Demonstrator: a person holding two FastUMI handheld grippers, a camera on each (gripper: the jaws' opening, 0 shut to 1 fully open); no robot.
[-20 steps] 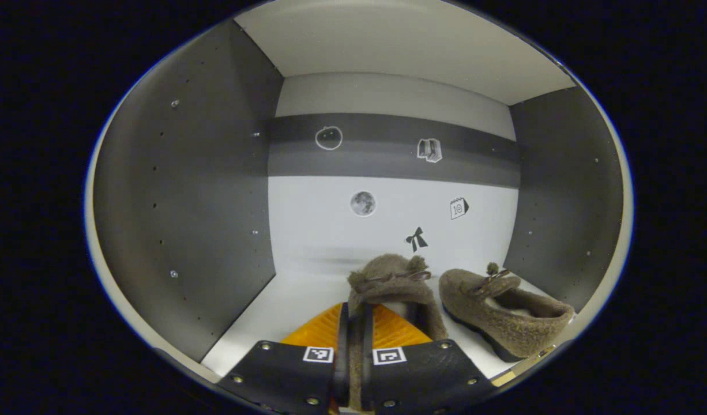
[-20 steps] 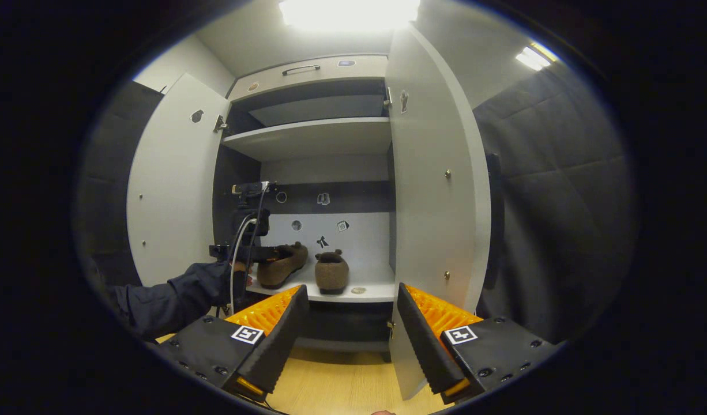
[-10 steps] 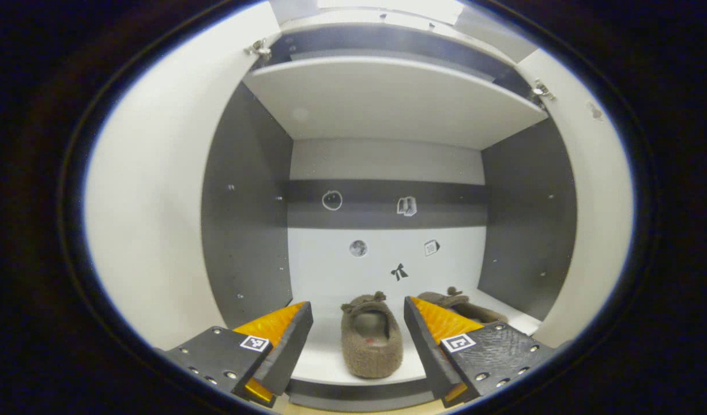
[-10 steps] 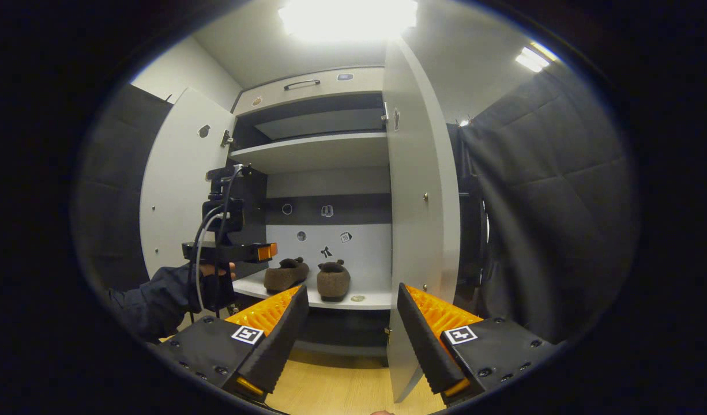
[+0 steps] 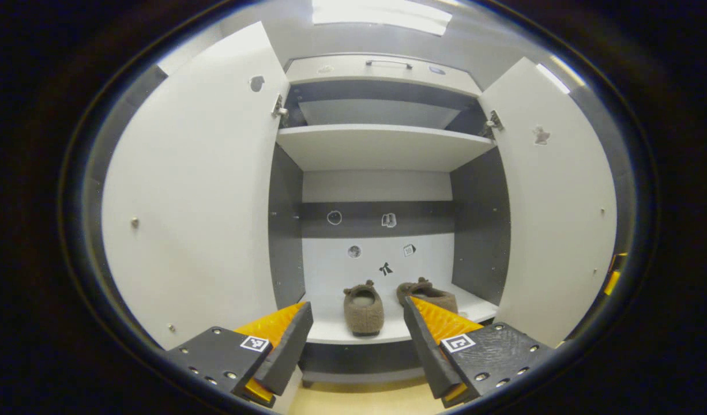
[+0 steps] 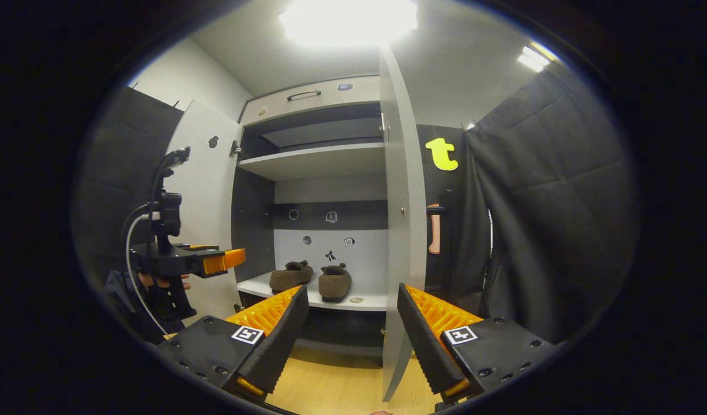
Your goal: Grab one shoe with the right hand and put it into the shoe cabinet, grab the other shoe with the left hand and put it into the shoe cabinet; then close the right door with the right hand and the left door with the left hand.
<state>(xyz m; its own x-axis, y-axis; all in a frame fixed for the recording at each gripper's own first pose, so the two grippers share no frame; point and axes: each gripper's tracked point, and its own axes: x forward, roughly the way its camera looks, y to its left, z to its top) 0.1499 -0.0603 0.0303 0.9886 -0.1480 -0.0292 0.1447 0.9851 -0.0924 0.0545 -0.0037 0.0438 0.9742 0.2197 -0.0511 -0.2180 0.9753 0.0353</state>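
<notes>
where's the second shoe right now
In the left gripper view the left shoe sits on the cabinet's lower shelf, toe toward the back wall, just left of the other shoe and apart from it, below the bow sticker.

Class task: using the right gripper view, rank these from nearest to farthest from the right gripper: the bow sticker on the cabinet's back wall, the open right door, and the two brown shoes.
From the right gripper:
1. Right door, its edge just ahead, between the fingers.
2. The two shoes, left shoe and right shoe, on the lower shelf; too close to rank.
3. Bow sticker, on the back wall behind the shoes.
</notes>
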